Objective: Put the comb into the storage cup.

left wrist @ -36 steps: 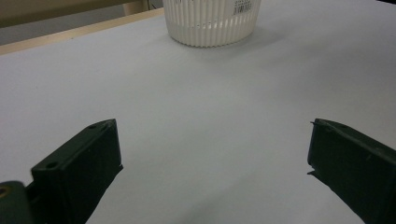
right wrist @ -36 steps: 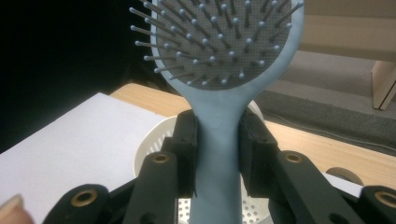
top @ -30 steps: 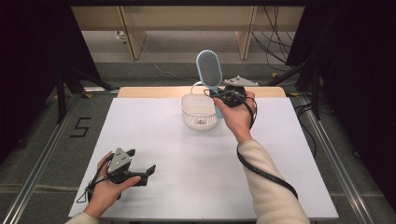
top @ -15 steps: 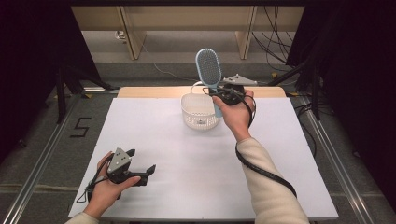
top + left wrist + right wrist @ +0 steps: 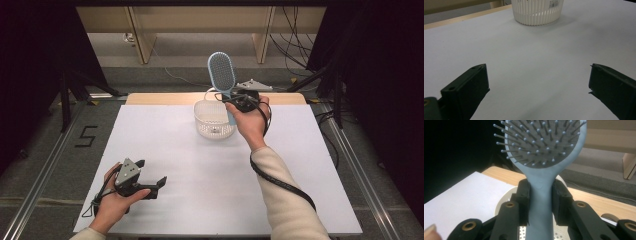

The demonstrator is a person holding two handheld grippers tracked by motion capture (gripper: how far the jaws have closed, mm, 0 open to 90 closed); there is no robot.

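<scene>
In the right gripper view the top of the hairbrush (image 5: 541, 152) is cut off and its handle end is hidden below the jaws. The right gripper (image 5: 239, 101) clamps the handle above the white basket (image 5: 214, 120), long axis upright, head toward 12 o'clock. The left gripper (image 5: 150, 184), jaws spread and empty, rests at the table's (image 5: 200, 165) 7 o'clock.

A "5" (image 5: 87, 136) marks the floor; the basket (image 5: 537, 12) label's print seems unreadable.

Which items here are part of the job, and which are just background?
In the job: hairbrush, upright, clamped by the right gripper above the white basket.
Background: left gripper, open, idle on the white table; floor cables; wooden legs.
</scene>
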